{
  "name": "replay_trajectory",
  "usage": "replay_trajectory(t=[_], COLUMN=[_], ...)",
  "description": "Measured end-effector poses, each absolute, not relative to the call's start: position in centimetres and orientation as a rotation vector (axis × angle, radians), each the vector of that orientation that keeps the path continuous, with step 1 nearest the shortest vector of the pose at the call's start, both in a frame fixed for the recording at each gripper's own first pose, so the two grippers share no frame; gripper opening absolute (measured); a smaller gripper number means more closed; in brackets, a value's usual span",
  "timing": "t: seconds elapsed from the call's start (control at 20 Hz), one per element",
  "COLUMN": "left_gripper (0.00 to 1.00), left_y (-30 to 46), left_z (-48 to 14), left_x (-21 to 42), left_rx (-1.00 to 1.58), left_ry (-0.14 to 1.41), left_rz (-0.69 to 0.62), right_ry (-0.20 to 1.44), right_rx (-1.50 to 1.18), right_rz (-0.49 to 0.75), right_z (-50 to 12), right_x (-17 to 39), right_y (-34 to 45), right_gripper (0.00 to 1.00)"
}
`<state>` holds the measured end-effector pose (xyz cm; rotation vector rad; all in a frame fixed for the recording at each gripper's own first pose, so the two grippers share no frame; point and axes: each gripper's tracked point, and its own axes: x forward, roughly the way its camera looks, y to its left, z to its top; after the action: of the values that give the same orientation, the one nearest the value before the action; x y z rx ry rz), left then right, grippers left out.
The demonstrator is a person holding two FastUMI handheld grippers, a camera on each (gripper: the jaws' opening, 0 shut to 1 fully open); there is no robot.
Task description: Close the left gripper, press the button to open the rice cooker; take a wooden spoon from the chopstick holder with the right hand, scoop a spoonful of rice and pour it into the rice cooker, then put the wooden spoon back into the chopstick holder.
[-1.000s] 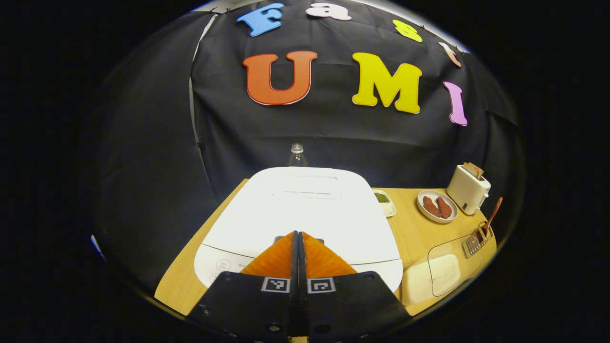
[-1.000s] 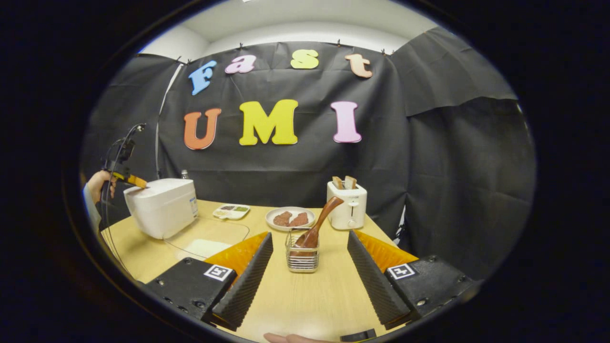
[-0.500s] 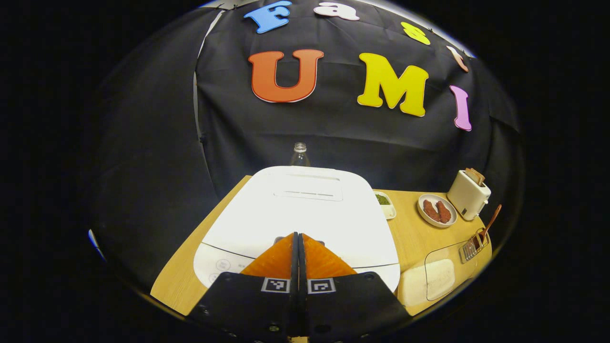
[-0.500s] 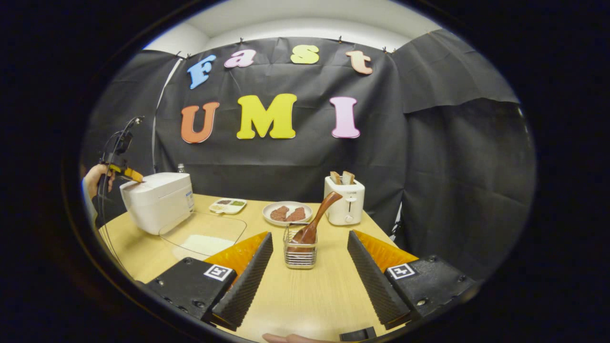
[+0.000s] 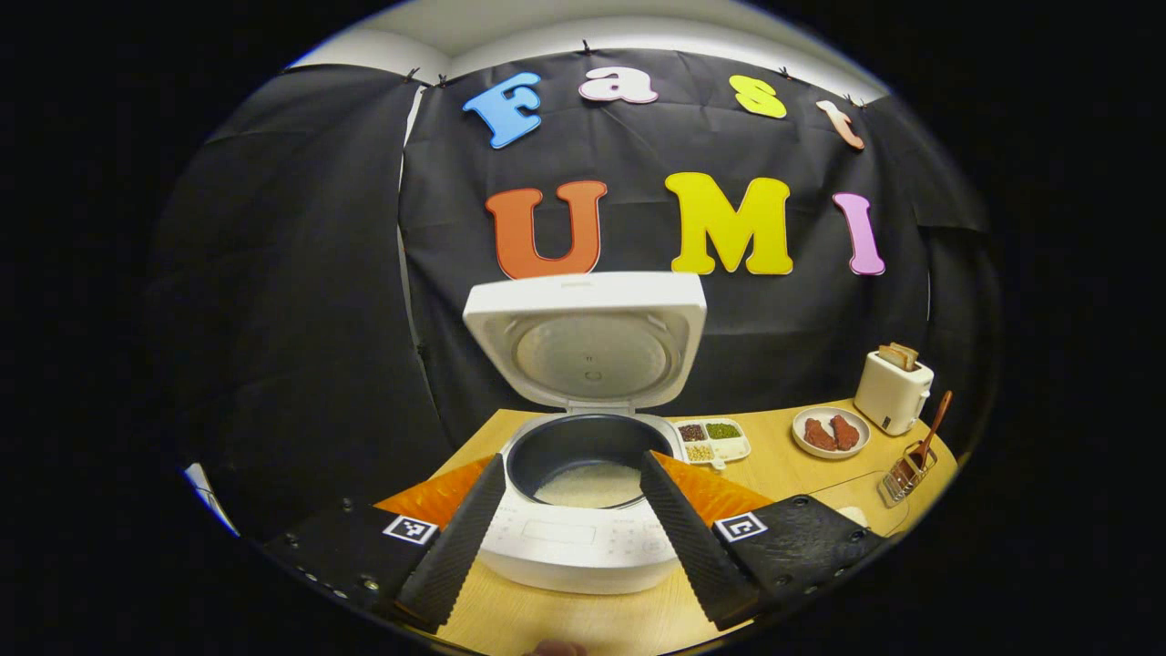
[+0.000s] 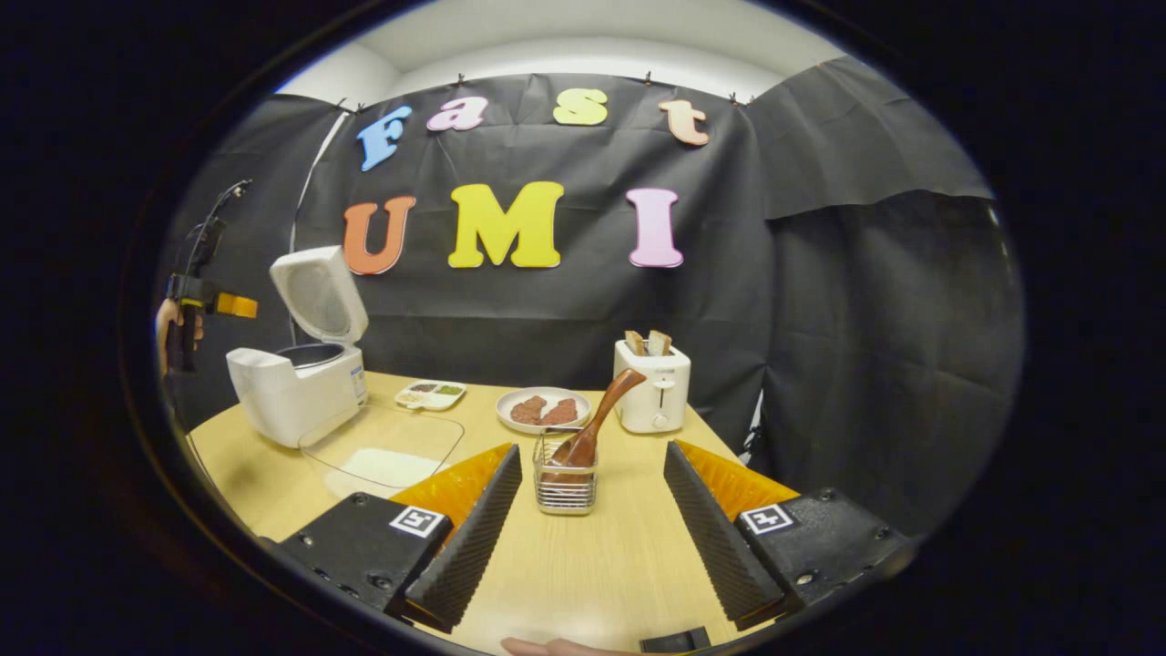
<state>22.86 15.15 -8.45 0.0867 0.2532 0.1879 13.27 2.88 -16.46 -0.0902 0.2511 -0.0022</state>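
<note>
White rice cooker (image 5: 583, 538) lid-up, no legible label; left gripper (image 5: 572, 474) and right gripper (image 6: 590, 460) both released.

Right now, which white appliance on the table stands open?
The rice cooker, its lid raised upright over the pot. The toaster just has bread sticking from its slots.

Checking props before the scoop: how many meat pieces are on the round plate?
2. Both lie side by side on the round plate: meat piece one on its left half, meat piece two on its right. None looks hidden.
</note>
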Motion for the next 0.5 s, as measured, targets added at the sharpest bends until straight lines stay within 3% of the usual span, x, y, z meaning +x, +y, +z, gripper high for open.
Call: replay_trajectory(t=[0.1, 0.2, 0.25, 0.3, 0.35, 0.45, 0.5], left_gripper=[0.95, 0.95, 0.95, 0.95, 0.95, 0.95, 0.95], left_y=[14.2, 13.3, 12.7, 12.2, 11.7, 11.0, 10.7], left_z=[-8.7, -8.9, -8.9, -8.8, -8.9, -9.0, -9.1], left_x=[21.0, 19.3, 18.4, 17.6, 16.7, 15.1, 14.4], left_rx=[0.087, 0.067, 0.051, 0.032, 0.009, -0.032, -0.042], left_ry=[0.244, 0.230, 0.220, 0.208, 0.196, 0.175, 0.167], left_rz=[0.180, 0.164, 0.147, 0.137, 0.122, 0.101, 0.094], right_ry=[0.238, 0.226, 0.228, 0.227, 0.221, 0.227, 0.226], right_rx=[-0.093, -0.107, -0.116, -0.129, -0.141, -0.156, -0.162], right_rz=[0.000, -0.002, -0.022, -0.036, -0.026, 0.002, 0.010], right_z=[-16.5, -16.6, -16.8, -17.1, -17.1, -17.8, -18.0], right_x=[14.3, 15.7, 16.5, 17.3, 18.3, 19.9, 20.8], right_y=[2.8, 2.6, 2.2, 1.8, 2.0, 2.6, 2.4], right_gripper=[0.96, 1.00, 0.96, 1.00, 0.96, 1.00, 0.96])
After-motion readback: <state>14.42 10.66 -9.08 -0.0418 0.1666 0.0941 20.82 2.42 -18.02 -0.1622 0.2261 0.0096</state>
